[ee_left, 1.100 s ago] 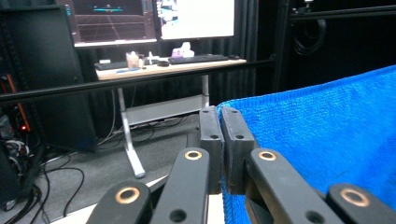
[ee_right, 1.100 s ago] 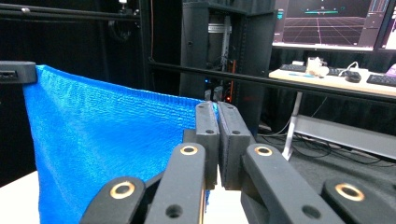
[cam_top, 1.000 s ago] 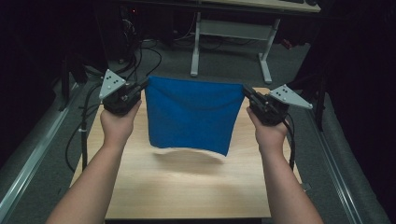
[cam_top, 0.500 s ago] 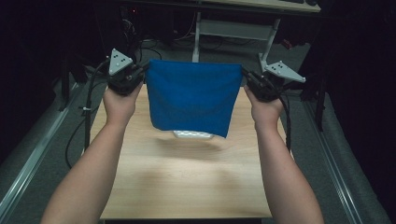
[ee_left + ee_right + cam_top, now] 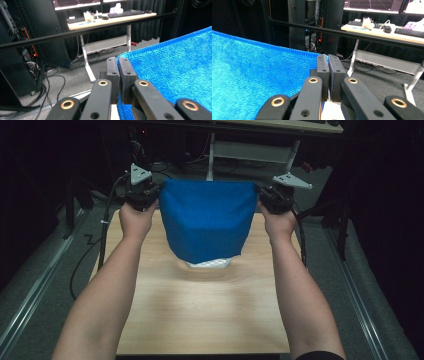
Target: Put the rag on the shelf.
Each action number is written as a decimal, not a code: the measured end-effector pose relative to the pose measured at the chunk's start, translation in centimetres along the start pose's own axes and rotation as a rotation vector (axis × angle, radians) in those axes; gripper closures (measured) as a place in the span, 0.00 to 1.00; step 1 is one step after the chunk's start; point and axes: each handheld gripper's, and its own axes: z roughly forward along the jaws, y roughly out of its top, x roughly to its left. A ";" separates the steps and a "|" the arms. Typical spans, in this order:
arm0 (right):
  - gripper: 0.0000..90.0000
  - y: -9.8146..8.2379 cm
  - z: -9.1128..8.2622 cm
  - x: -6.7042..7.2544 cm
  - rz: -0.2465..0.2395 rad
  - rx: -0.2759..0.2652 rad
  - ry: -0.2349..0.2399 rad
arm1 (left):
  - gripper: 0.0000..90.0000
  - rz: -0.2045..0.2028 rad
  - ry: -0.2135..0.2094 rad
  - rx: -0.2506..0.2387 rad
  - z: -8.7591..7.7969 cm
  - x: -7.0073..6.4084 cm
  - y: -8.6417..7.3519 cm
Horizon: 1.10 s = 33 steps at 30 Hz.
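You have the blue knitted cloth (image 5: 206,220) pinched at its top corners, left hand-held gripper (image 5: 148,196) and right hand-held gripper (image 5: 265,199) both clamped tight; it hangs stretched above the wooden tabletop (image 5: 200,310); next, judge a level lowering.

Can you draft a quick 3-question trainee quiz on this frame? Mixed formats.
1. True or false: the blue cloth lies flat on the wooden table.
2. Multiple choice: what does the left gripper hold? A) a top corner of the cloth B) the table edge C) nothing
3. Short answer: what shows just below the cloth's lower edge in the high view?

Key
1. False: it hangs lifted, stretched between the left gripper and the right gripper.
2. A: in the left gripper view its fingers are shut on the cloth's corner.
3. A small white patch, too little of it visible to identify.
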 end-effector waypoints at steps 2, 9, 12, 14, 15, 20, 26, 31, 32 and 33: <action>0.99 -0.3 0.7 -0.1 -0.005 0.009 0.002 | 0.98 -0.016 -0.004 0.027 0.7 0.3 -0.5; 0.99 -3.7 2.8 -0.7 0.018 0.119 0.007 | 0.98 -0.039 -0.052 0.170 3.3 0.0 -4.7; 0.99 -6.0 3.4 -1.0 0.031 0.179 0.016 | 0.98 -0.065 -0.076 0.217 4.0 -0.2 -7.0; 0.99 -8.1 3.8 -1.1 0.043 0.225 0.031 | 0.98 -0.087 -0.096 0.248 4.4 -0.3 -8.3; 0.99 -8.1 3.8 -1.1 0.043 0.225 0.031 | 0.98 -0.086 -0.100 0.262 4.6 -0.4 -8.9; 0.99 -11.5 3.9 -0.7 0.089 0.271 0.082 | 0.97 -0.122 -0.149 0.323 4.9 -0.8 -11.9; 0.99 -14.0 3.8 -0.2 0.122 0.296 0.119 | 0.97 -0.148 -0.194 0.338 4.8 -1.5 -13.7; 0.99 -15.8 3.6 0.4 0.145 0.311 0.140 | 0.97 -0.179 -0.223 0.333 4.5 -2.1 -14.9; 0.99 -16.2 3.5 0.6 0.149 0.317 0.144 | 0.97 -0.186 -0.230 0.347 4.5 -2.3 -15.4; 0.99 -16.2 3.5 0.6 0.149 0.317 0.144 | 0.97 -0.186 -0.230 0.347 4.5 -2.3 -15.4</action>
